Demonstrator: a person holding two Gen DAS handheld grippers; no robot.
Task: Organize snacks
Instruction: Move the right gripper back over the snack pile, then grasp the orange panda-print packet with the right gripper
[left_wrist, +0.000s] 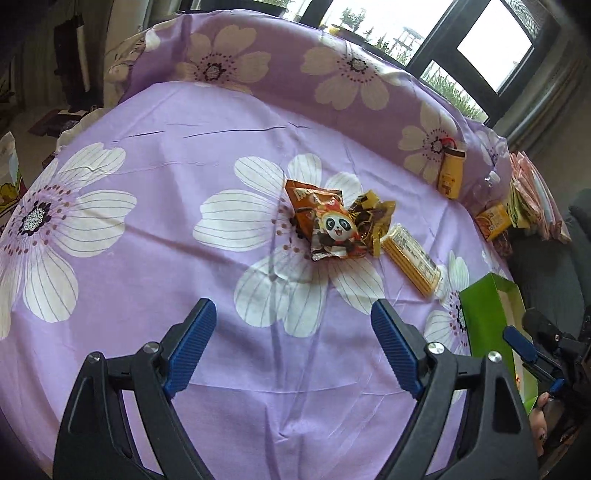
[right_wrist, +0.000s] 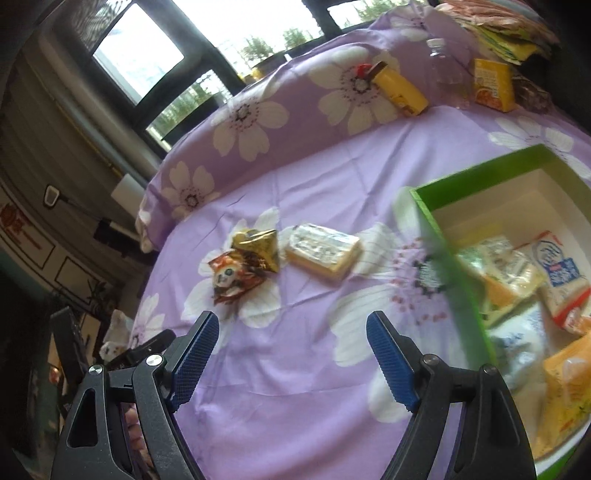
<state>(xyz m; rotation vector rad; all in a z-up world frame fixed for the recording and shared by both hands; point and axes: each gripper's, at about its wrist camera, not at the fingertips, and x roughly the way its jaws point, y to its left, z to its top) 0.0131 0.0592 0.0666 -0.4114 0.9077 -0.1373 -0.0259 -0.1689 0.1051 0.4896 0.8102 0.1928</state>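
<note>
- Left gripper (left_wrist: 293, 345) spread wide and empty, hanging above the purple flowered cloth (left_wrist: 147, 258) short of the loose snacks; likely lined up for the next pick.
- Right gripper (right_wrist: 291, 354) also spread wide, holding nothing, poised beside the near wall of the green box (right_wrist: 443, 236); probably between a drop and a fresh reach.
- Three loose snacks clustered mid-cloth: panda packet (left_wrist: 332, 230) leaning on an orange bag behind it, gold wrapper (left_wrist: 373, 218) touching its right side, yellow wafer pack (left_wrist: 412, 258) lying flat just beside that, nearest the box.
- Green box open-topped, already part-filled with white-and-blue and yellow packets (right_wrist: 517, 280); evidently the collecting place, set near the pile for short carries.
- Yellow bottle (left_wrist: 451, 173), clear bottle (left_wrist: 485, 188) and orange carton (left_wrist: 493, 219) lined up at the far raised fold, well apart from the pile; seemingly not part of the sorting.
- Stack of flat packets (left_wrist: 532, 192) at the far right edge, beyond the carton.
- Judged well under way: three pieces left outside the box.
</note>
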